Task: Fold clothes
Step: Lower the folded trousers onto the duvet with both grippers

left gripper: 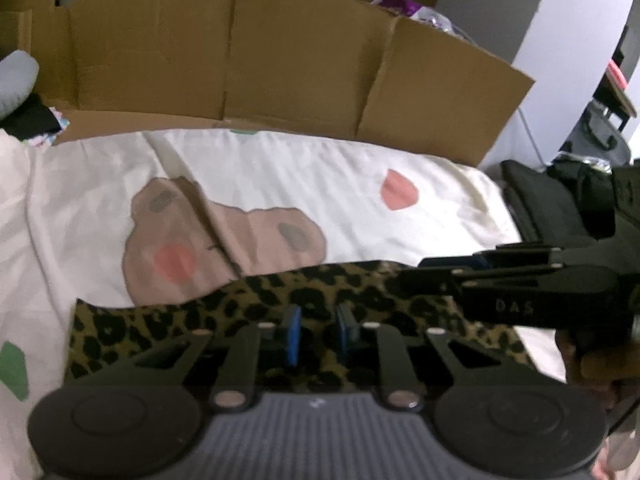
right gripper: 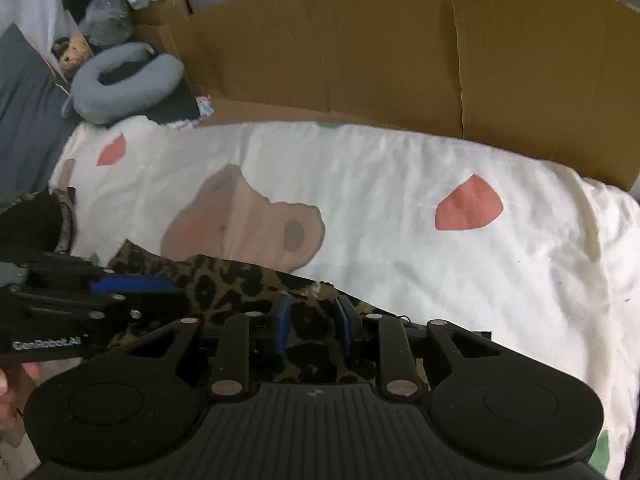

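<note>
Two grippers on one leopard-print garment [left gripper: 280, 300], which lies on the near edge of the white bedsheet [left gripper: 300, 176] with the bear print. My left gripper [left gripper: 318, 330] sits over the garment's middle, blue pads [left gripper: 294, 328] narrowed but apart; fabric shows in the gap, and I can't tell whether the pads touch it. My right gripper [right gripper: 312, 328] is on the garment's right end, pads [right gripper: 282, 326] also apart with cloth bunched between them; blur hides whether they pinch it. In the left wrist view the right gripper [left gripper: 460, 268] comes in from the side, lying across the garment's far edge. The garment's near part is hidden under both gripper bodies. Beyond the garment, a cardboard wall [left gripper: 280, 60] stands at the sheet's far side. A grey neck pillow [right gripper: 124, 80] lies beyond the garment's left end, off the sheet. Everything is soft with motion blur.
</note>
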Motion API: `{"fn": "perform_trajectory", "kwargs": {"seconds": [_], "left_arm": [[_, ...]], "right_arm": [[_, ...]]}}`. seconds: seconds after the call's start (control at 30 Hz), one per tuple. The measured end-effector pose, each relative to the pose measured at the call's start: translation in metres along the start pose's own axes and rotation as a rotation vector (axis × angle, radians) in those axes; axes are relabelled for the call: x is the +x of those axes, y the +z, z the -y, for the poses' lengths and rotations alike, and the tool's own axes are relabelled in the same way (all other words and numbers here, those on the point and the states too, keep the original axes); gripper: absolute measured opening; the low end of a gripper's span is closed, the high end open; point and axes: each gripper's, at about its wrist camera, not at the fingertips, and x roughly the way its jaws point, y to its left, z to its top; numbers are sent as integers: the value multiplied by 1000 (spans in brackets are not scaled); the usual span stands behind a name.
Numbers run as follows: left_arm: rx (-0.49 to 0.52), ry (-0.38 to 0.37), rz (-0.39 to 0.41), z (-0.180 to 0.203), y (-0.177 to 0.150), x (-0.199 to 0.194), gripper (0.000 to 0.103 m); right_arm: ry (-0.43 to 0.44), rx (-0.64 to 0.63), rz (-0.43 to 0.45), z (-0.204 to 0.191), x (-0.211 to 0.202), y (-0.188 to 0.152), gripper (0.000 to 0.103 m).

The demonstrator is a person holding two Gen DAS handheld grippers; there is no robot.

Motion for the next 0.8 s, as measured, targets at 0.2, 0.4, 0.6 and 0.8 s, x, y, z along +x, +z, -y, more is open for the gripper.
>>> {"fn": "perform_trajectory", "kwargs": {"seconds": [0.2, 0.4, 0.6, 0.8], "left_arm": [[24, -30, -21, 10, -7, 11, 22], [41, -12, -39, 8, -12, 28, 23], [27, 2, -30, -1, -14, 32, 6], [-45, 21, -6, -5, -15, 7, 9]], "right_arm": [[16, -73, 7, -16, -13, -14, 31], [-22, -133, -55, -21, 4, -28, 29], [-94, -113, -67, -5, 5, -31, 28], [-62, -44, -34, 5, -16, -32, 29]]}}
